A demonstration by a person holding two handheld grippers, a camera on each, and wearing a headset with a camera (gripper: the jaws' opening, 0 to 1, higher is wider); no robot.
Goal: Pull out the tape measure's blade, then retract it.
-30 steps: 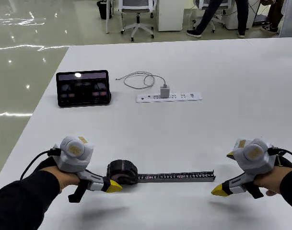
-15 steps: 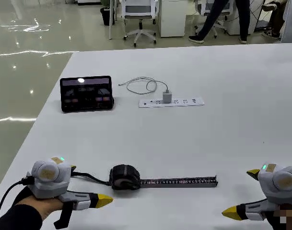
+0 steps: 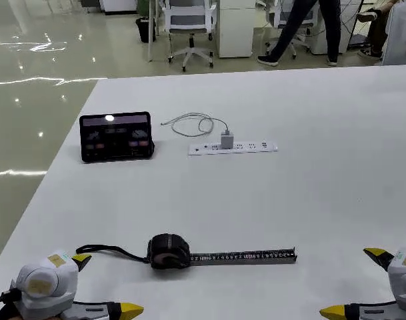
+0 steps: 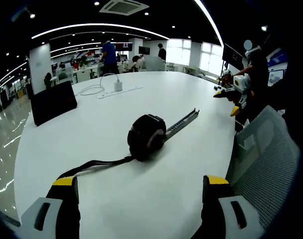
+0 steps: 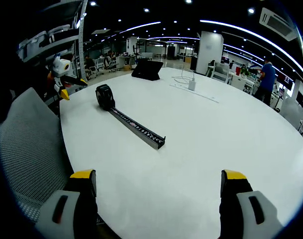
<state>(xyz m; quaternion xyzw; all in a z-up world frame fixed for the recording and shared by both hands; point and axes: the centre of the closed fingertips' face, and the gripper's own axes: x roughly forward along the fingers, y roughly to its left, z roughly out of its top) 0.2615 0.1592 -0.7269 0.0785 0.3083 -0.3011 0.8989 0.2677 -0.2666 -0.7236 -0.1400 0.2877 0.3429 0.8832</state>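
tape (image 3: 169,251) sits lower centre of the head view on the table (image 3: 289,187). blade (image 3: 243,257) is out flat to the right, strap (image 3: 103,249) trails left. left gripper (image 4: 140,183) and right gripper (image 5: 158,175) are both wide open and empty, at the bottom corners, apart from it. Risk: retracting with the tape unpinned, the blade likely whips in and the tape skids on the smooth table.

Bright, even overhead light washes the white surface (image 3: 323,200) in the head view, where the tape measure (image 3: 169,251) casts only a faint, soft shadow. Glare streaks the polished floor (image 3: 36,67) beyond. In both gripper views, fisheye distortion bends the ceiling light strips (image 4: 99,24) into arcs, and the edges turn dark and soft.
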